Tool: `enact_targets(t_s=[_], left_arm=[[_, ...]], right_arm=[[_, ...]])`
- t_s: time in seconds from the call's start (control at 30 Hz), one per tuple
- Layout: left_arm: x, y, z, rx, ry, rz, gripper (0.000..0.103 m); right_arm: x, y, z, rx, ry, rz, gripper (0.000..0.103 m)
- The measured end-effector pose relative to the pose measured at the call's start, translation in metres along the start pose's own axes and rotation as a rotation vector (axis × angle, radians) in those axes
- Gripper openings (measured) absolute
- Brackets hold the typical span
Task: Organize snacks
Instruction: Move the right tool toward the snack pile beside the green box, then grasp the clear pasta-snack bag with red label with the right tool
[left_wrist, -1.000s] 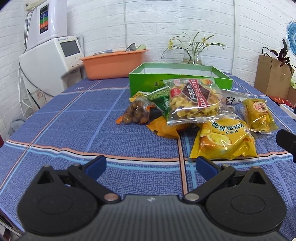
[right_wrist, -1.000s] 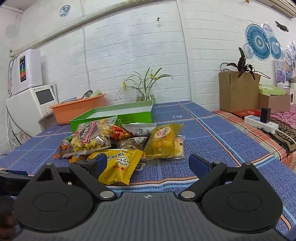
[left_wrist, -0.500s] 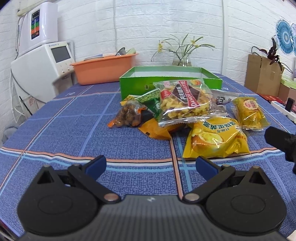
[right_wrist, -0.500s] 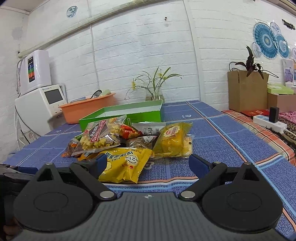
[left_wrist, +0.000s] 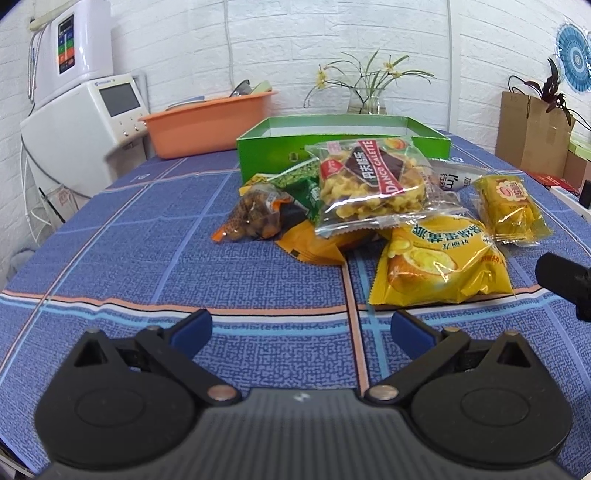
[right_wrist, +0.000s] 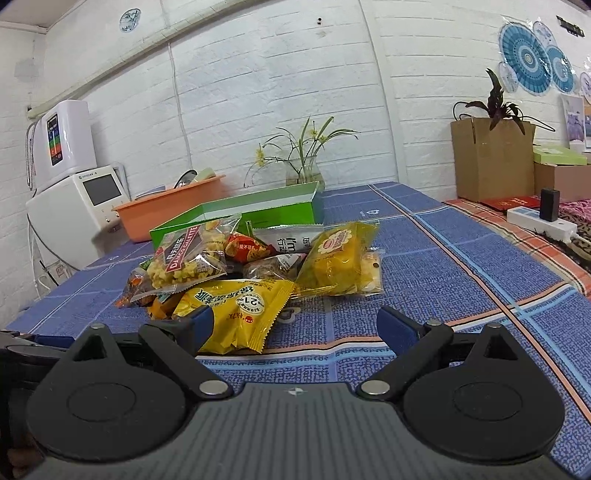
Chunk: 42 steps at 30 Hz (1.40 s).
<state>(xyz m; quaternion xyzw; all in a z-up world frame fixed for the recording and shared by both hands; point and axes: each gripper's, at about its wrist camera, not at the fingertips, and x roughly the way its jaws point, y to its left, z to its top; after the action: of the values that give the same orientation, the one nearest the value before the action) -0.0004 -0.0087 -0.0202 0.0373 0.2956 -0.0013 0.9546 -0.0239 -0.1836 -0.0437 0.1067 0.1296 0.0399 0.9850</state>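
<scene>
Both spread-jawed grippers (left_wrist: 301, 326) (right_wrist: 295, 323) have neared the snack pile (left_wrist: 373, 206), burying an orange packet (left_wrist: 314, 245).

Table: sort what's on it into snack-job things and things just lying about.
For the job: snack packets, green box, left gripper, right gripper.
Lying about: orange basin, flower vase.
</scene>
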Motion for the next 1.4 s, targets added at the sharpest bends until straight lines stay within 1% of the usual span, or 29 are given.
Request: enact_targets(t_s=[0.27,0.37,0.47,0.57,0.63,0.7,0.77,0.83,0.9,0.93,1.0,1.07,1.17,1.23,1.27,1.3,1.33,1.37,1.4], left_arm=[[0.003,0.002,0.001,-0.018,0.022,-0.002,0.103],[0.002,0.004,0.003,-0.019,0.024,-0.001,0.103],[-0.001,0.006,0.008,-0.026,0.013,-0.006,0.103],[-0.007,0.009,0.019,-0.026,-0.007,-0.021,0.103],[-0.011,0.012,0.032,-0.017,-0.033,-0.042,0.103],[-0.012,0.016,0.047,-0.018,-0.066,-0.057,0.103],[-0.009,0.019,0.061,-0.019,-0.088,-0.073,0.103],[-0.001,0.02,0.073,-0.024,-0.098,-0.1,0.103],[0.011,0.02,0.08,-0.027,-0.085,-0.131,0.103],[0.018,0.019,0.082,-0.028,-0.074,-0.144,0.103],[0.03,0.019,0.084,-0.032,-0.039,-0.175,0.103],[0.04,0.018,0.084,-0.046,-0.006,-0.213,0.102],[0.051,0.02,0.082,-0.078,0.017,-0.274,0.102],[0.056,0.02,0.082,-0.095,0.023,-0.304,0.101],[0.057,0.02,0.082,-0.099,0.027,-0.321,0.098],[0.059,0.02,0.081,-0.1,0.031,-0.339,0.095],[0.06,0.019,0.08,-0.103,0.035,-0.363,0.087],[0.061,0.019,0.08,-0.107,0.041,-0.39,0.076],[0.062,0.018,0.079,-0.108,0.047,-0.416,0.071]], right_arm=[[0.002,-0.001,-0.002,-0.001,-0.005,0.006,0.103],[0.002,0.004,-0.003,-0.037,-0.025,-0.015,0.103],[0.002,0.01,0.005,-0.084,-0.032,-0.034,0.103],[-0.002,0.013,0.025,-0.118,-0.058,0.008,0.103],[-0.001,0.013,0.047,-0.137,-0.08,0.056,0.103],[0.006,0.011,0.07,-0.125,-0.084,0.097,0.103],[0.018,0.006,0.091,-0.078,-0.075,0.149,0.103],[0.036,-0.002,0.106,0.003,-0.035,0.225,0.103],[0.057,-0.011,0.112,0.118,0.023,0.318,0.103],[0.068,-0.013,0.111,0.187,0.058,0.368,0.103],[0.092,-0.018,0.106,0.325,0.139,0.439,0.103],[0.115,-0.019,0.098,0.411,0.224,0.472,0.103],[0.139,-0.011,0.09,0.44,0.319,0.472,0.103],[0.147,-0.009,0.088,0.446,0.355,0.473,0.103],[0.15,-0.007,0.087,0.443,0.368,0.474,0.103],[0.152,-0.006,0.087,0.438,0.381,0.474,0.103],[0.155,-0.004,0.087,0.426,0.386,0.473,0.103],[0.156,0.0,0.088,0.408,0.39,0.479,0.103],[0.158,0.003,0.087,0.376,0.403,0.49,0.103]])
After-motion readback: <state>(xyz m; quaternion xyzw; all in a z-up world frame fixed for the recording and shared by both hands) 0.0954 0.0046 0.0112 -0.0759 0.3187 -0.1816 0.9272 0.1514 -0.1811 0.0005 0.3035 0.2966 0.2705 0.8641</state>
